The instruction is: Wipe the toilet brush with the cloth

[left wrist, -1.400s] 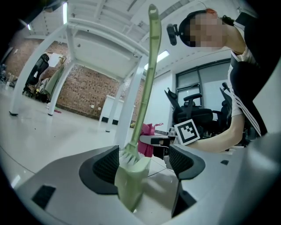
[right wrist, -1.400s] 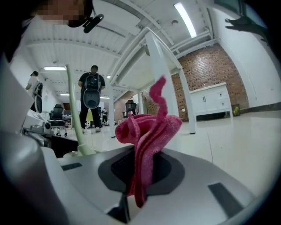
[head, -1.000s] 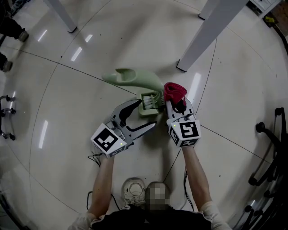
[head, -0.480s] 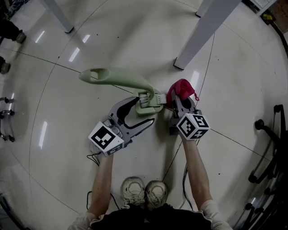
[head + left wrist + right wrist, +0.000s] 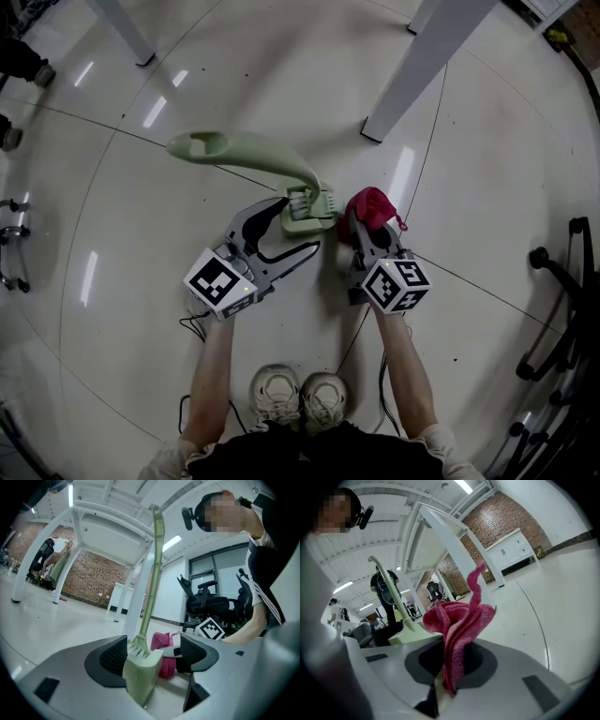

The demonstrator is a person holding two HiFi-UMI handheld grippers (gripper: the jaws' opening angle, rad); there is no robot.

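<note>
The pale green toilet brush [image 5: 251, 154] lies on the floor, its long handle pointing up-left and its bristled head [image 5: 306, 210] toward me. My left gripper [image 5: 302, 227] is open. The brush head [image 5: 140, 667] sits between its jaws, against the left pad, with a gap to the right pad. My right gripper [image 5: 362, 223] is shut on a bunched pink cloth [image 5: 371, 203], just right of the brush head. The cloth [image 5: 162, 649] shows behind the head in the left gripper view. In the right gripper view the cloth [image 5: 459, 620] stands up from the jaws, the brush [image 5: 392, 590] to its left.
A white table leg [image 5: 422, 70] meets the floor just beyond the cloth, and another [image 5: 127, 33] stands at the far left. An office chair base [image 5: 562, 309] is at the right edge. A cable [image 5: 197, 328] lies by my shoes [image 5: 300, 398].
The brush handle has swung leftward over the last second. My right gripper with the cloth went out to the right, then came back close to the brush head. The left gripper barely moved.
</note>
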